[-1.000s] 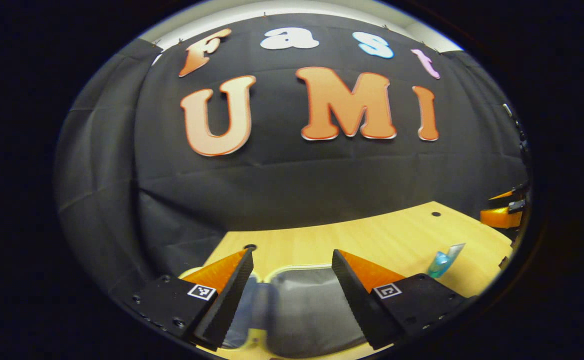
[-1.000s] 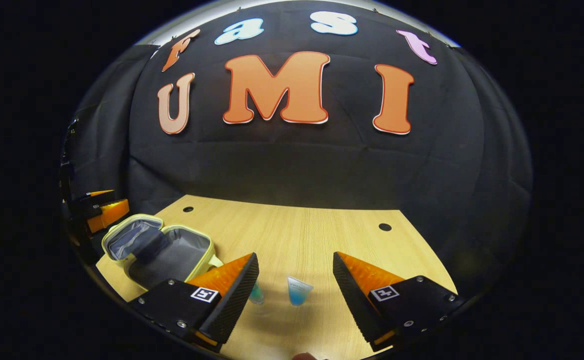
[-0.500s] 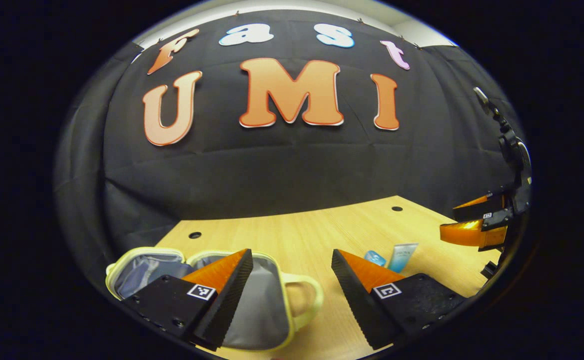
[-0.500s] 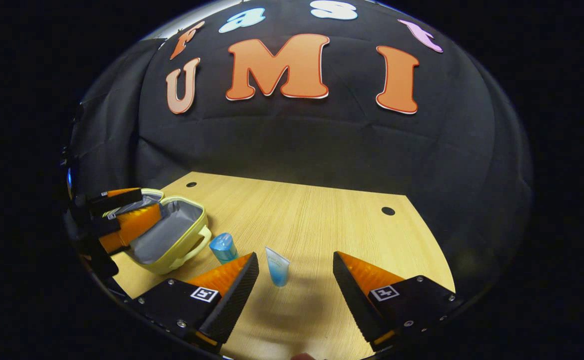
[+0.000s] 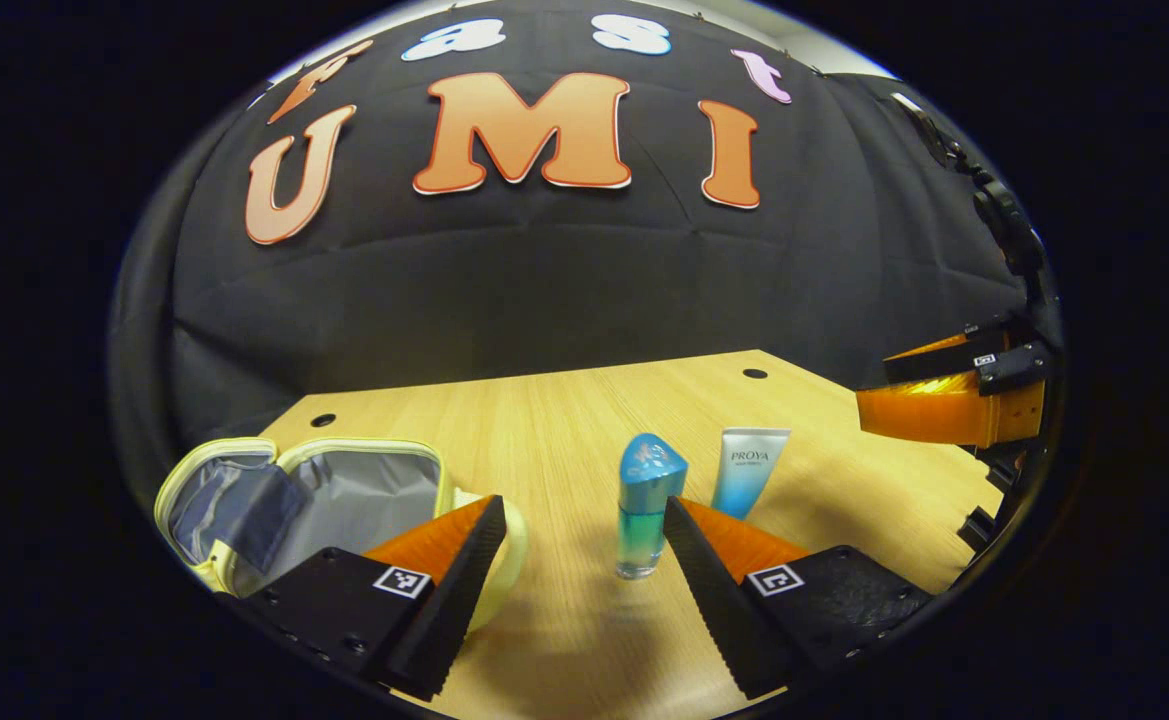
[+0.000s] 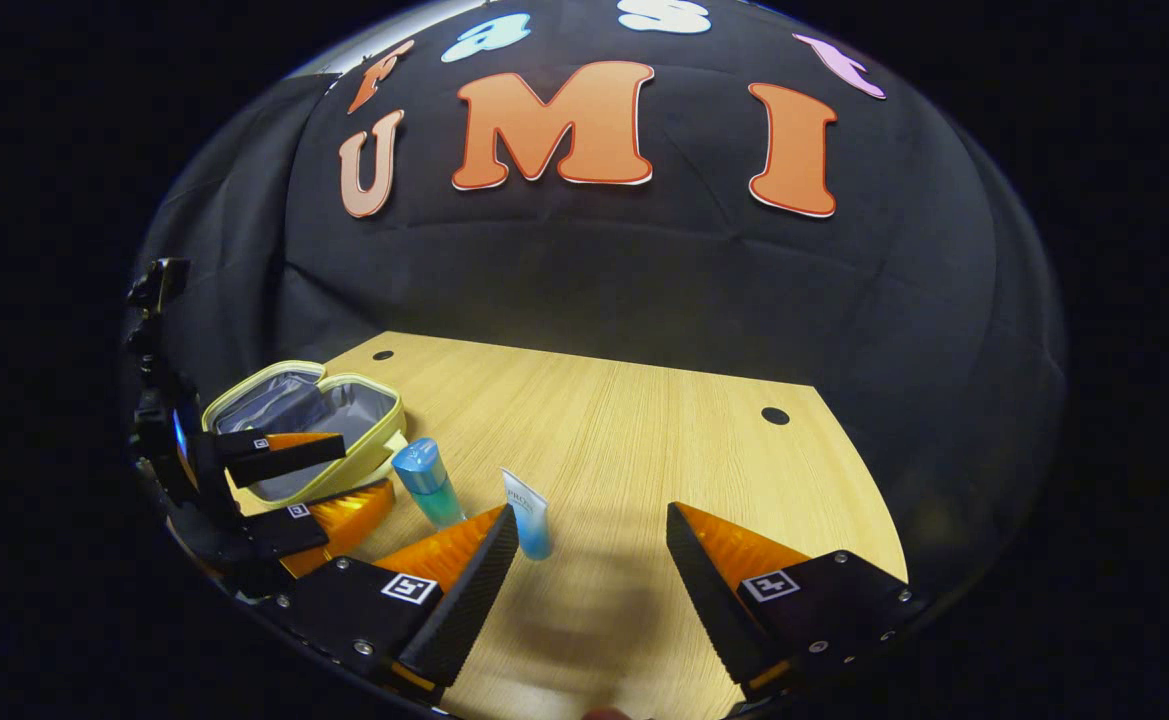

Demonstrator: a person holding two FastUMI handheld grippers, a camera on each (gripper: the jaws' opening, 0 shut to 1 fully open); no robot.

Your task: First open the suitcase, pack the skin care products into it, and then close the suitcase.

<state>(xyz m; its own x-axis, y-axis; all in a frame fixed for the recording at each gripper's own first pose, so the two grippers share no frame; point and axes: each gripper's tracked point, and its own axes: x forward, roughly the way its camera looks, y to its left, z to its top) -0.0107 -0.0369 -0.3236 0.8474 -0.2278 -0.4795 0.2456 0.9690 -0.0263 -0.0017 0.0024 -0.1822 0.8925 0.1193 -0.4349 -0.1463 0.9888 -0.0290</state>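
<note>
In the left gripper view, the left gripper (image 5: 579,520) hovers low over the wooden table (image 5: 564,420) with its fingers spread wide apart and nothing between them pressed. Just past the fingertips stands a blue bottle (image 5: 644,505) with a rounded cap, upright; its base sits close to the gripper's right-hand finger, but contact cannot be made out. Just beyond and beside it a white-and-blue tube (image 5: 749,470) stands on its cap end, its lower part cut off by that same finger. To the other side lies the small pale-yellow suitcase (image 5: 294,495), open flat, its grey lining bare and a darker inner pocket in the far half; nothing lies inside that can be seen. Its near corner and handle are hidden behind the gripper's left-hand finger. Far off at the view's edge, the right gripper (image 5: 954,395) hangs above the table, partly cut off.

In the right gripper view, the right gripper (image 6: 589,525) also holds its fingers wide apart, empty. The tube (image 6: 527,512) stands just at the tip of one finger, its bottom hidden by it. Beside it stands the bottle (image 6: 427,482), then the left gripper (image 6: 329,475), fingers parted, covering the near rim of the suitcase (image 6: 344,400). Two dark holes mark the table's far part.
</note>
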